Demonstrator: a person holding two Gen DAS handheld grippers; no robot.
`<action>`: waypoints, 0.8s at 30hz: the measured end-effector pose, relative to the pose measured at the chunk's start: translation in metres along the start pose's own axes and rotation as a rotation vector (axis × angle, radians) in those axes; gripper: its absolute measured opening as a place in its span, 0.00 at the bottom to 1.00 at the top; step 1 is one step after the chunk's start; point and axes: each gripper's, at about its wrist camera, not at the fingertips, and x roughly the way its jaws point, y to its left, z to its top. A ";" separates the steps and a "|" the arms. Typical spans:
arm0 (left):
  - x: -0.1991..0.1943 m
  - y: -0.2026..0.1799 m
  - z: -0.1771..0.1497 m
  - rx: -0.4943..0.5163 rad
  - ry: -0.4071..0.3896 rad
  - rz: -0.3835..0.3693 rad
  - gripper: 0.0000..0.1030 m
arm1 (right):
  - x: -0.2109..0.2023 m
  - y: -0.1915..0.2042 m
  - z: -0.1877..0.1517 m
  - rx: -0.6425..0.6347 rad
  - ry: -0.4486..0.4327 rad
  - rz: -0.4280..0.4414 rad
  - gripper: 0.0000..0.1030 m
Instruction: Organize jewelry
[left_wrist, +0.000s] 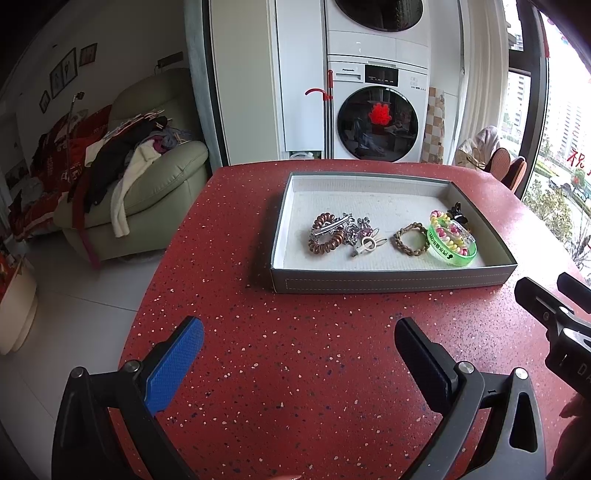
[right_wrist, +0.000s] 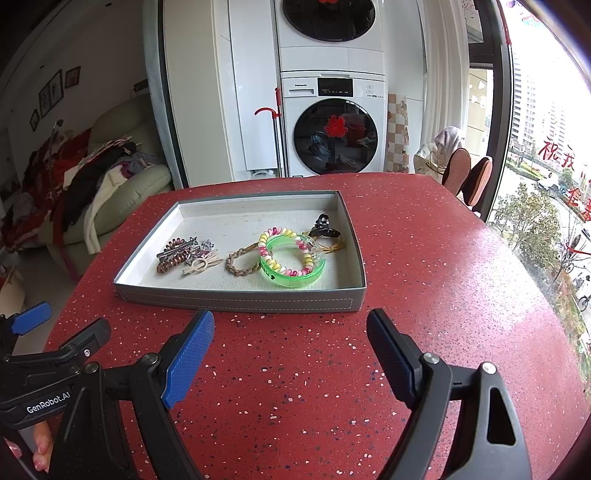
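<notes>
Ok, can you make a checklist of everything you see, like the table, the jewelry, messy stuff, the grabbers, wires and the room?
Surface: red speckled table, bare around the tray.
Job's things: grey tray holds a green bangle, pastel spiral hair tie, braided bracelet, brown spiral hair tie, black claw clip and silver clips.
Clutter: nothing seen on the table.
Grippers: left gripper and right gripper open, empty.
Cables: nothing seen.
Surroundings: washing machine, sofa with clothes, window.
</notes>
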 end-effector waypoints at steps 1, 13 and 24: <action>0.000 0.000 0.000 0.000 0.000 0.000 1.00 | 0.000 0.000 0.000 -0.001 0.000 0.000 0.84; 0.002 -0.001 -0.001 -0.007 0.005 0.000 1.00 | -0.001 0.002 0.001 -0.001 0.001 0.001 0.84; 0.002 -0.001 -0.001 -0.009 0.006 0.001 1.00 | -0.002 0.003 0.002 0.001 0.001 0.004 0.84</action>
